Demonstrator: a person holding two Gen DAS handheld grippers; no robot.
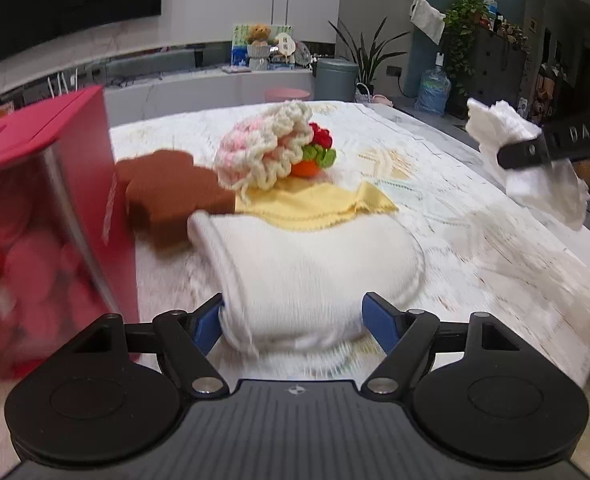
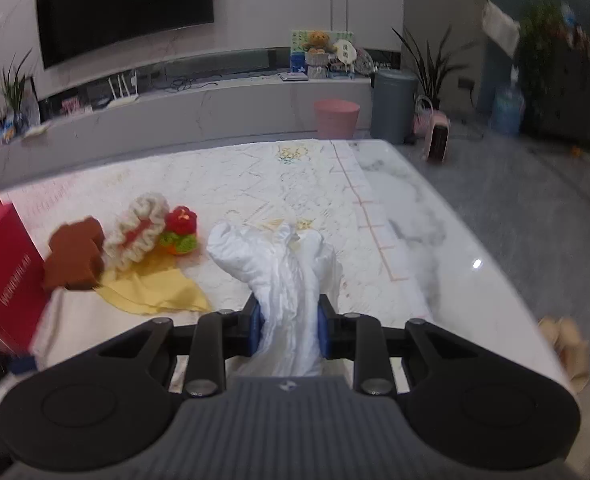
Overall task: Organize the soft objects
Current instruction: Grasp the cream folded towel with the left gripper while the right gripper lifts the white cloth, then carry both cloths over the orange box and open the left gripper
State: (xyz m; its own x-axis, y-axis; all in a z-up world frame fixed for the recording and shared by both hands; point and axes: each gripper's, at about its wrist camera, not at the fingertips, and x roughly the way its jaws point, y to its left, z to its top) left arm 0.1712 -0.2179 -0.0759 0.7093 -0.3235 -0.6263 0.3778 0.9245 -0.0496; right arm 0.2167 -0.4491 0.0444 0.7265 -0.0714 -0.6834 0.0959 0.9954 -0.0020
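1. Blue pads of the right tool point(image 2: 289, 330) are clamped on a crumpled white cloth point(image 2: 279, 264); the cloth bunches up between the jaws and fans out ahead of them, lifted clear of the counter point(image 2: 435, 216).
2. In the left wrist view, the same white cloth point(image 1: 535, 160) hangs from a black finger at the right edge, above the counter.
3. Left tool point(image 1: 291, 322): jaws wide and opening. A soft white knitted pouch point(image 1: 315, 264) lies on the counter between the blue pads; the left pad stands at its ribbed edge. Contact cannot be confirmed because of motion blur.
4. Beyond the pouch lies a flat yellow cloth point(image 1: 319, 204), partly under it.
5. A brown bear-shaped sponge point(image 1: 167, 192) rests beside the yellow cloth, its corner overlapping it.
6. A cream and pink crocheted ruffle piece point(image 1: 263, 148) sits behind the sponge, touching a small red, green and orange crocheted item point(image 1: 317, 148).
7. A red box with a clear window point(image 1: 55, 208) stands at the left, just beside the sponge; red soft shapes show blurred inside it.
8. A pale patterned cover point(image 2: 255, 184) is spread over most of the counter.
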